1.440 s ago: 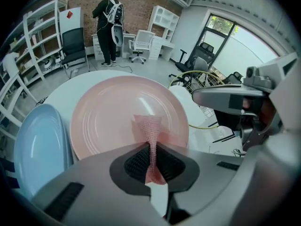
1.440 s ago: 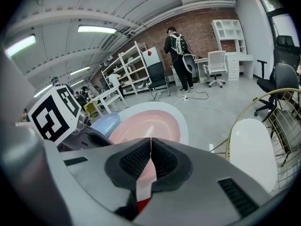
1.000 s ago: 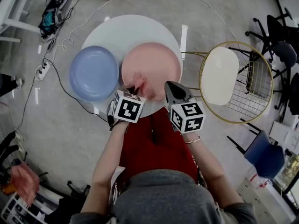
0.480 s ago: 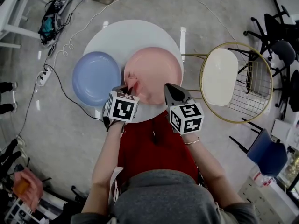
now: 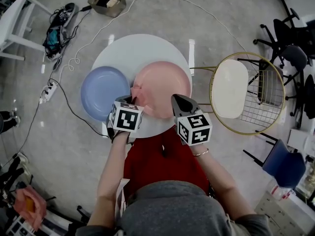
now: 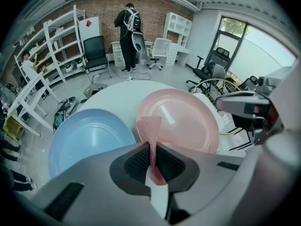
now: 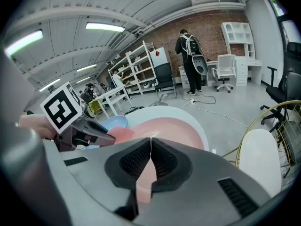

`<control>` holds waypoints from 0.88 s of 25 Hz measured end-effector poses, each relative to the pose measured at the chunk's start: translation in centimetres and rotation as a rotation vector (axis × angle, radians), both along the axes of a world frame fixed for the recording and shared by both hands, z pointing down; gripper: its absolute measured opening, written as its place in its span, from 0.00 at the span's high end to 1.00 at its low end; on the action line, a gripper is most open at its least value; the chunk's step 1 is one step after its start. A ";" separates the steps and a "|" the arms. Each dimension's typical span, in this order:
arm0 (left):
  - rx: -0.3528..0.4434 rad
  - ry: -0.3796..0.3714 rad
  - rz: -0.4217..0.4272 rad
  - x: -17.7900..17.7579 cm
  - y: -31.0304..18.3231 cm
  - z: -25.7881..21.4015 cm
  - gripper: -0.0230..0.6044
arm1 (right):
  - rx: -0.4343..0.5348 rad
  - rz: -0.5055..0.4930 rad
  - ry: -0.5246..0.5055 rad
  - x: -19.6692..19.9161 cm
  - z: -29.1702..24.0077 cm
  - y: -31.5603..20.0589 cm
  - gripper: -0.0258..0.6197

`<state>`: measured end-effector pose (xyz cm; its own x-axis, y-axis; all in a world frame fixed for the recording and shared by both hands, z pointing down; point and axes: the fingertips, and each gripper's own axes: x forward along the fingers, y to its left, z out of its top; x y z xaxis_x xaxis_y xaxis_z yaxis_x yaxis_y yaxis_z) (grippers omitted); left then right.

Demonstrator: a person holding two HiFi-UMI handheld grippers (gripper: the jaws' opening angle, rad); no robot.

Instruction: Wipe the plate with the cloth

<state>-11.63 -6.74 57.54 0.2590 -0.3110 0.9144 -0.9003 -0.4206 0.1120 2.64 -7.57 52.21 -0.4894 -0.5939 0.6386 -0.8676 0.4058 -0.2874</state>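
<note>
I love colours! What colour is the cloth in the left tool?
The cloth is pink with a fine mesh weave; left gripper view shows it best.

Steep overhead and both close gripper views share the plate (image 5: 165, 82)

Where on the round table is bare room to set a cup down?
Only the far arc of the table, beyond the blue plate and pink plate, is bare. The near edge is crowded: left gripper with cloth, right gripper.

1. Two plates are counted: a pink plate (image 5: 167, 80) and a blue plate (image 5: 101, 92).
2. One cloth (image 6: 149, 126) is counted.
3. One table (image 5: 133, 50) is seen.
4. Two claws are counted: the left claw (image 6: 151, 145) and the right claw (image 7: 150, 141).
</note>
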 end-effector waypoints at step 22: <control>0.280 0.063 -0.030 1.6 -4.5 -7.8 0.91 | 0.152 0.030 -0.013 2.2 -6.1 -2.4 0.91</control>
